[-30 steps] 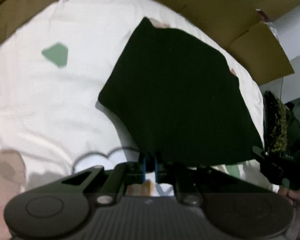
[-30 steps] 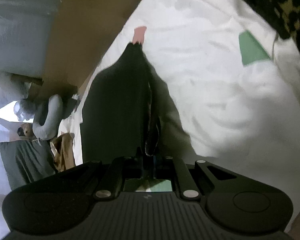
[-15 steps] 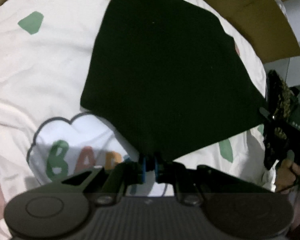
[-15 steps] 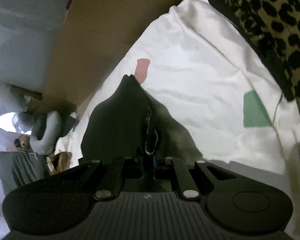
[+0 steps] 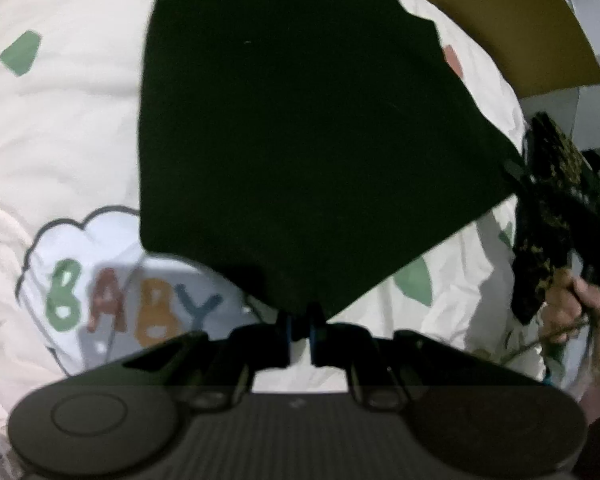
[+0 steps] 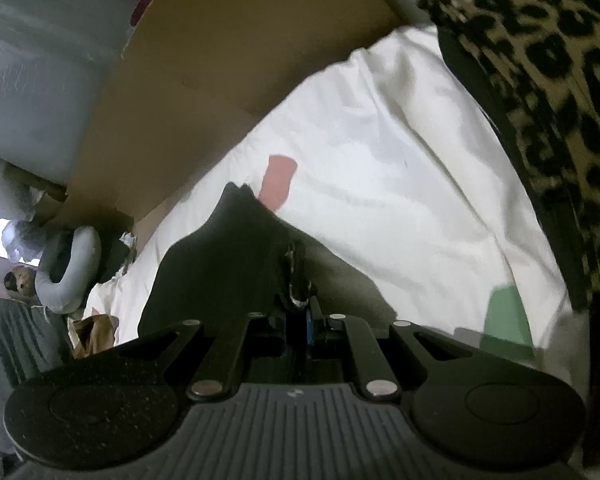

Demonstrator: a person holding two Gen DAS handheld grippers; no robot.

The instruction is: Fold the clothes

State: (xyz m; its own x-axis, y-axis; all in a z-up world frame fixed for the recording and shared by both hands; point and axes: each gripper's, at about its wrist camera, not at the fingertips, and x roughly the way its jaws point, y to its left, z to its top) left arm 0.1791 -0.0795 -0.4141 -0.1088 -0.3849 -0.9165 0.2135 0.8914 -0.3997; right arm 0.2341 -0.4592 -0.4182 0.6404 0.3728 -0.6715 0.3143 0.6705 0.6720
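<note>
Left gripper (image 5: 300, 320): fingers clenched on the near corner of the black garment (image 5: 300, 140), blue pads close together with fabric between them. Right gripper (image 6: 300, 312): fingers clenched on another corner of the same black garment (image 6: 224, 264), fabric bunched at the fingertips beside a small pale tag. Seen from the left wrist view, garment spread as one broad dark panel over the bed sheet (image 5: 72, 132), far corner toward the far edge of the bed, right corner reaching the right gripper (image 5: 516, 172) near the bed's right edge. Contact with the sheet across the whole panel: cannot tell. Printed cloud with the letters BABY (image 5: 128, 300) on the sheet just left of the held near corner, partly covered by the garment. Hand (image 5: 588, 312) holding the right gripper at the right of that view, with leopard-print fabric (image 6: 548, 80) along the bed's right side. Brown cardboard (image 6: 228, 72) beyond the far edge of the bed.
</note>
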